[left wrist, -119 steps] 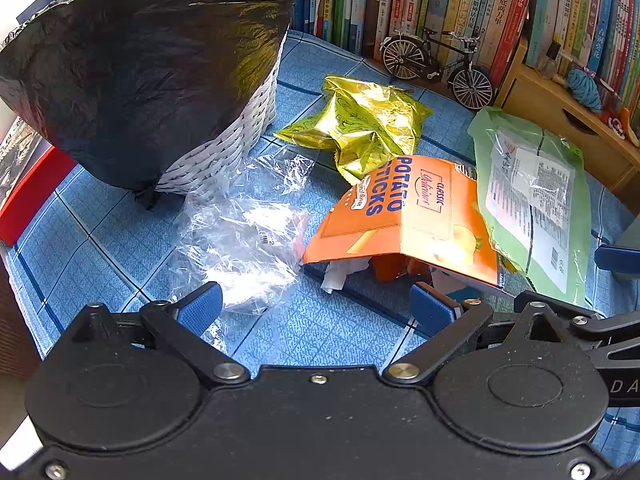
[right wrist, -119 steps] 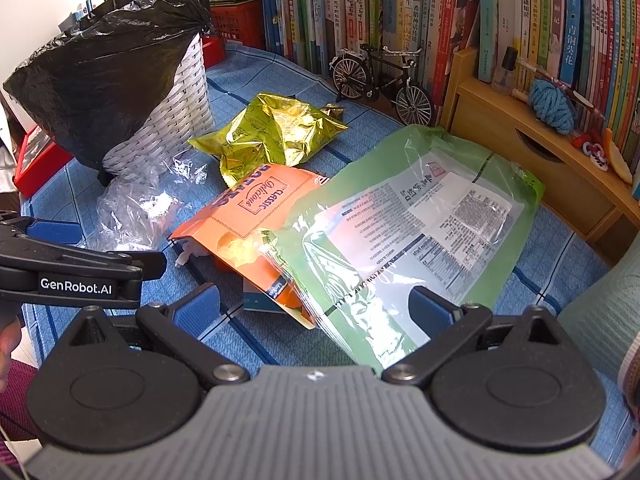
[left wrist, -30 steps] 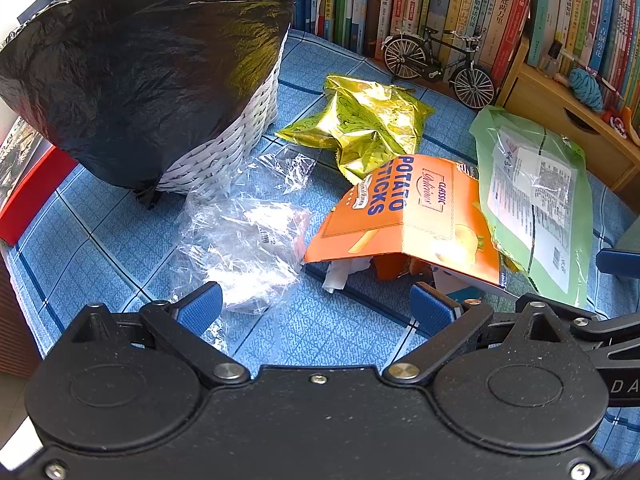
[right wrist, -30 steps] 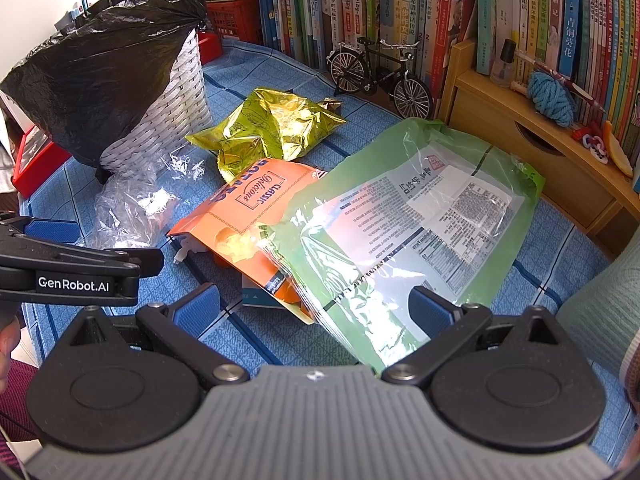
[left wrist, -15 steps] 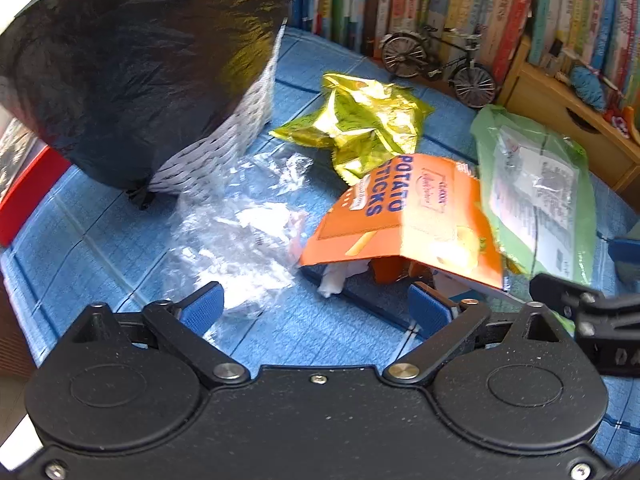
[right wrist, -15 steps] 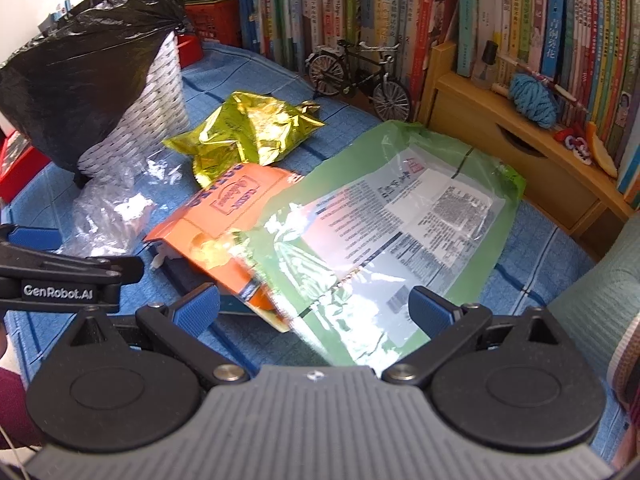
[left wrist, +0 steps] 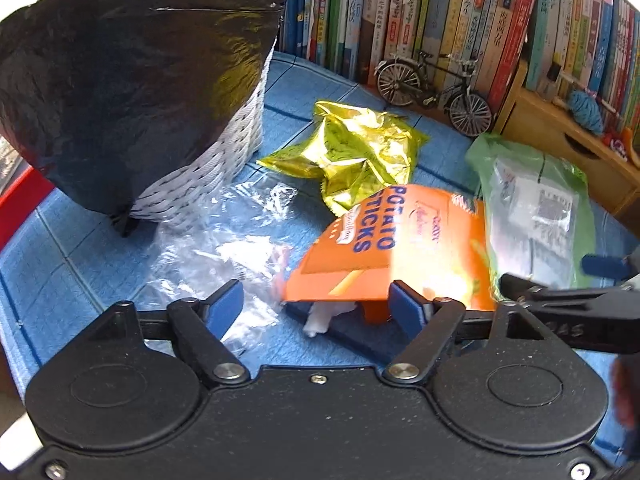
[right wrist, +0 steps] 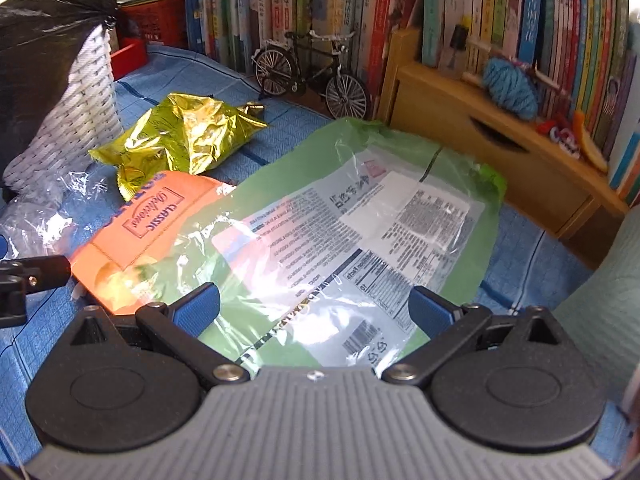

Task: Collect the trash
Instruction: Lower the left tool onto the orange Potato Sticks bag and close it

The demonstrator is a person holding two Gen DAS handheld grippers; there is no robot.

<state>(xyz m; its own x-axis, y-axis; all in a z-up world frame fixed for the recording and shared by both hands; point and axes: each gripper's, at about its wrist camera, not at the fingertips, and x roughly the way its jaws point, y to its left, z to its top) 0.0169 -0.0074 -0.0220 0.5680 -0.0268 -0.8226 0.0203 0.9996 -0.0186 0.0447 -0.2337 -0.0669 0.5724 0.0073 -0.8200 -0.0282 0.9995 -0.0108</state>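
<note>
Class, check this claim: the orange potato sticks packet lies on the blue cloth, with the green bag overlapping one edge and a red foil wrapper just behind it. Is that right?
Not quite: the foil wrapper is gold-yellow, not red, as the right wrist view shows. The rest holds: the orange potato sticks packet lies on the blue cloth, with the green bag overlapping one edge.

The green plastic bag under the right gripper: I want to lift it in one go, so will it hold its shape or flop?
The green plastic bag is thin, wrinkled film lying flat, so it will probably droop. It looks empty, so likely very light. Its glossy surface may slip between the pads, and it overlaps the orange potato sticks box, which might shift.
</note>
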